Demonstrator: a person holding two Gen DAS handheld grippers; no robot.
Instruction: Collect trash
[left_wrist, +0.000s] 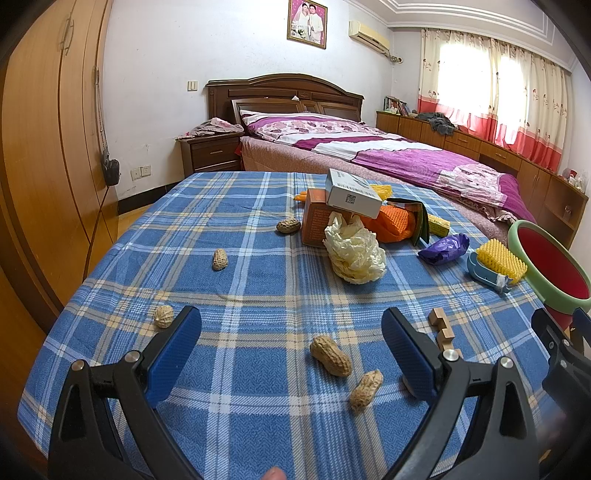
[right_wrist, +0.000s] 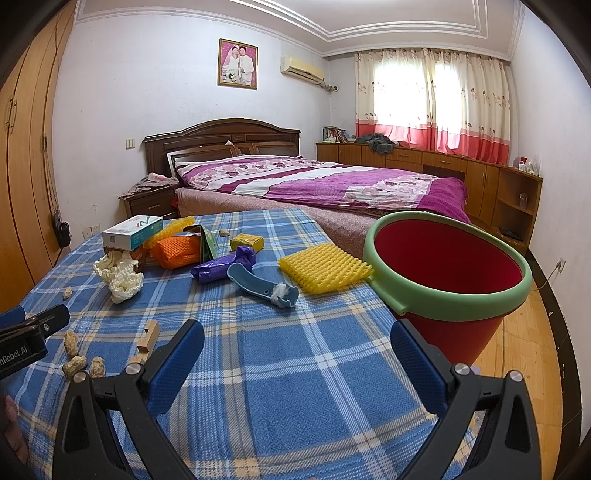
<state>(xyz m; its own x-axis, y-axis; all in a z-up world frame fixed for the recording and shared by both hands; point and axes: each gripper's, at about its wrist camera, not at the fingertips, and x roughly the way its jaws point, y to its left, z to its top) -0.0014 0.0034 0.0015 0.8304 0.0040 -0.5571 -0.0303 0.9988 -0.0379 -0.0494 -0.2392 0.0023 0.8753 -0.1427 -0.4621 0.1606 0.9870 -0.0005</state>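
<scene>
Our left gripper (left_wrist: 291, 350) hangs spread over the peanut (left_wrist: 330, 355) on the checked worktop (left_wrist: 236, 280); it is light, stiff and brittle, so we pinch its waist gently. Our right gripper (right_wrist: 297, 363) gapes empty beside the red bucket (right_wrist: 448, 273).

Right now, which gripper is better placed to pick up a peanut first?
Left. The left gripper is open, and a peanut lies between its fingers. The right gripper faces bare cloth beside the bucket.

Both wrist cameras sit low, seemingly bedward, sharing the plaid table (left_wrist: 236, 258).
</scene>
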